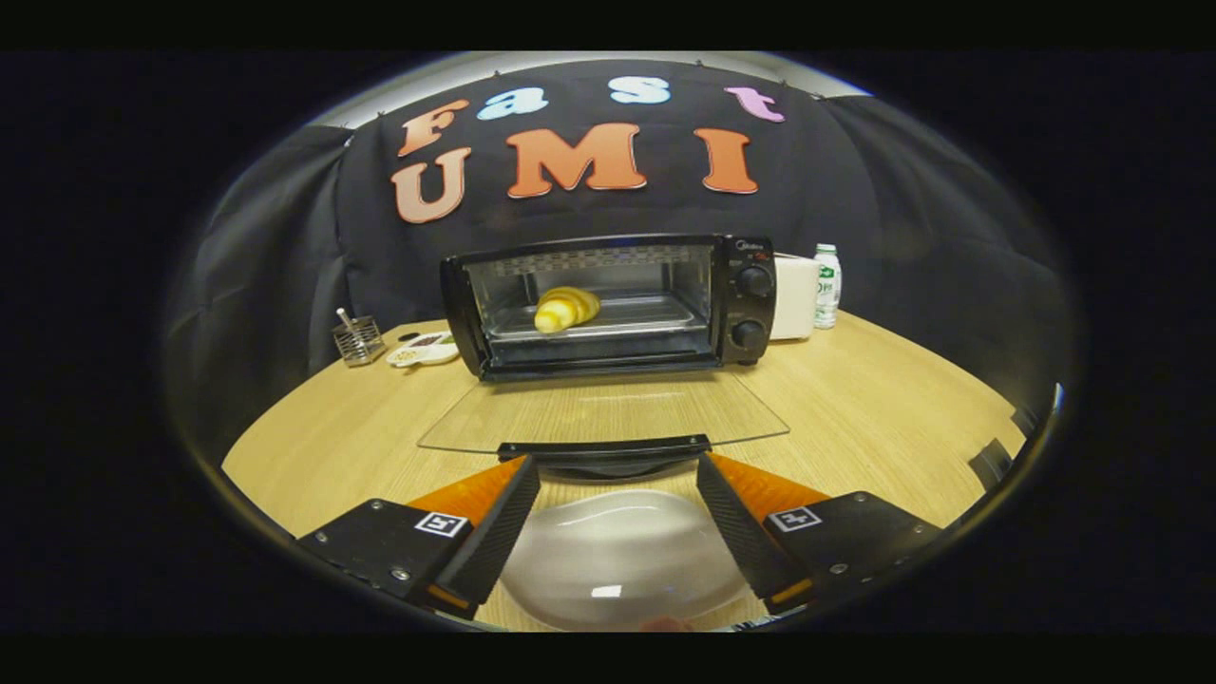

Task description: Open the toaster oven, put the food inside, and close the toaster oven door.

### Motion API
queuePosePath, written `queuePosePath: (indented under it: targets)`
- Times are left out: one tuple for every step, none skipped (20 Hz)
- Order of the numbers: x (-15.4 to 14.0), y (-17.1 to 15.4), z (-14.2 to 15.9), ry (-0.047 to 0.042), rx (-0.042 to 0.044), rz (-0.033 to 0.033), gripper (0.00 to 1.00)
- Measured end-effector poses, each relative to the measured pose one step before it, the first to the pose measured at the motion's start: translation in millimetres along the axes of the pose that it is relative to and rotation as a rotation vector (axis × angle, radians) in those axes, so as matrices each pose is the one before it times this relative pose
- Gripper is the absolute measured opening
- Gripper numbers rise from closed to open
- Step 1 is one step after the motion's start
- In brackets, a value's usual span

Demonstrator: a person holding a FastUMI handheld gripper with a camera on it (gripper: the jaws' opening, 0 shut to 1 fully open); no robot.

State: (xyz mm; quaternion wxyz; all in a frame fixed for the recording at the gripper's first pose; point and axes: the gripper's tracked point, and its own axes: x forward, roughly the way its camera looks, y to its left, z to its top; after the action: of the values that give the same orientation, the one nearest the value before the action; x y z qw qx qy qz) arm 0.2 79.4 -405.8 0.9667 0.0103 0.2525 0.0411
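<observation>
Gripper view, looking forward along the fingers across the tabletop (pixel 855 399), wood-grain, running wide to both sides. Toaster oven (pixel 608 306) sitting at the far side against the booth cloth, cavity standing open, two knobs on its right panel. Glass door (pixel 608 410) lying folded down flat toward the camera, its dark handle (pixel 604 447) sitting just ahead of the fingertips. Clear empty dish (pixel 622 559) resting low between the fingers, nothing in it. White box (pixel 794 296) and small bottle (pixel 827 285) standing just right of the oven; wire holder (pixel 358 340) and small sauce dish (pixel 423 351) sitting left of it. Food, a croissant (pixel 566 309), lying on the tray inside the cavity, left of middle.

Hand-held gripper (pixel 617 475) hanging spread wide, holding nothing, fingertips flanking the handle's ends without touching.

Progress, judging from layout: opening done, loading done, closing not yet done. Remaining: catching the handle and swinging the door up shut.

Room: bare tabletop either side of the door, clutter well apart from its swing. Edges to mind: thin glass rim on both flanks, dish sitting close under the fingers.
</observation>
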Motion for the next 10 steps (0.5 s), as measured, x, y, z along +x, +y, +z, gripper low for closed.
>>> queuePosePath:
  targets:
    - [3.71,-0.25,-2.95,0.01215,0.00003,0.00052,0.99]
    - [3.95,-0.13,-2.84,0.00956,-0.00137,-0.00054,0.99]
    - [3.66,-0.73,-1.59,0.00931,-0.00371,-0.00127,0.99]
    - [3.16,0.34,-2.27,0.00875,-0.00463,0.00025,0.99]
    - [3.41,1.05,-0.85,0.00811,-0.00442,0.00454,0.99]
    - [2.57,1.49,-1.13,0.00818,-0.00632,0.00858,0.99]
    - [2.81,2.39,-0.67,0.00574,-0.00859,0.00807,0.99]
    - [2.68,1.38,0.01,0.00599,-0.00976,0.00364,0.99]
    - [2.19,-1.34,-0.6,0.00941,-0.00876,-0.00811,0.99]
    - [0.64,-0.55,-1.54,0.01112,-0.0104,-0.00249,0.99]
